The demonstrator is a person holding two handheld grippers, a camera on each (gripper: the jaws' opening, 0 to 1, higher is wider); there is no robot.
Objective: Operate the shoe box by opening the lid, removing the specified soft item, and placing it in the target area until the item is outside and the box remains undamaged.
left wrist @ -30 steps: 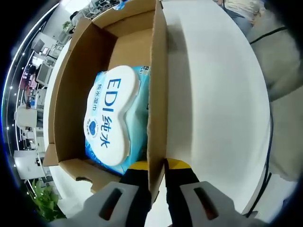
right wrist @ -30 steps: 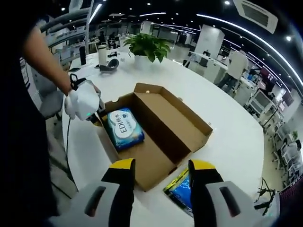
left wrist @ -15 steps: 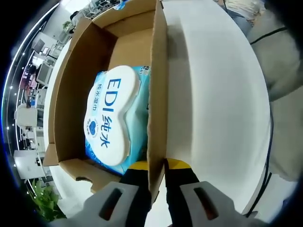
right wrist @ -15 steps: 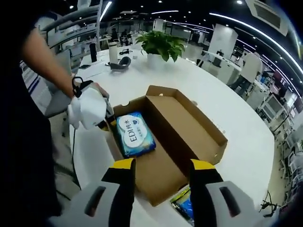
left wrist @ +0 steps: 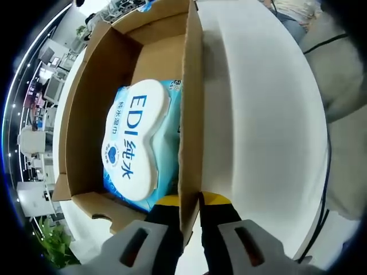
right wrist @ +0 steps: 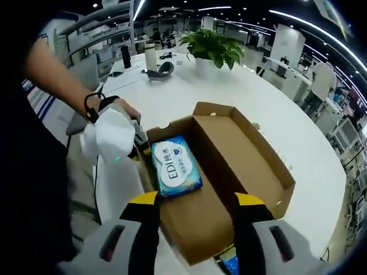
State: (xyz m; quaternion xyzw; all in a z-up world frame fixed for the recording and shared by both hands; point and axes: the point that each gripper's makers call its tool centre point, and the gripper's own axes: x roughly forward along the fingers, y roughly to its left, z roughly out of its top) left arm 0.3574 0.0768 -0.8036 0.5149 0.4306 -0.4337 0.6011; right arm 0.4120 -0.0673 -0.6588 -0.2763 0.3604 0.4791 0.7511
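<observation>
While the left gripper (left wrist: 191, 201) pinches the wall of the open box (right wrist: 252, 149), the pack of wipes (right wrist: 174, 170) lies inside at ten o'clock of the right gripper (right wrist: 196, 200), whose jaws stand wide, apparently empty, so removal remains.

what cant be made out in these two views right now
- Left gripper view: the far end of the wipes pack is hidden by the box wall that the left gripper is shut on.
- Right gripper view: the blue packet beside the box is cut off by the bottom edge and the right gripper.
- Right gripper view: the left gripper's tips are hidden behind its white body.
- The small print on the pack is too small to read.
</observation>
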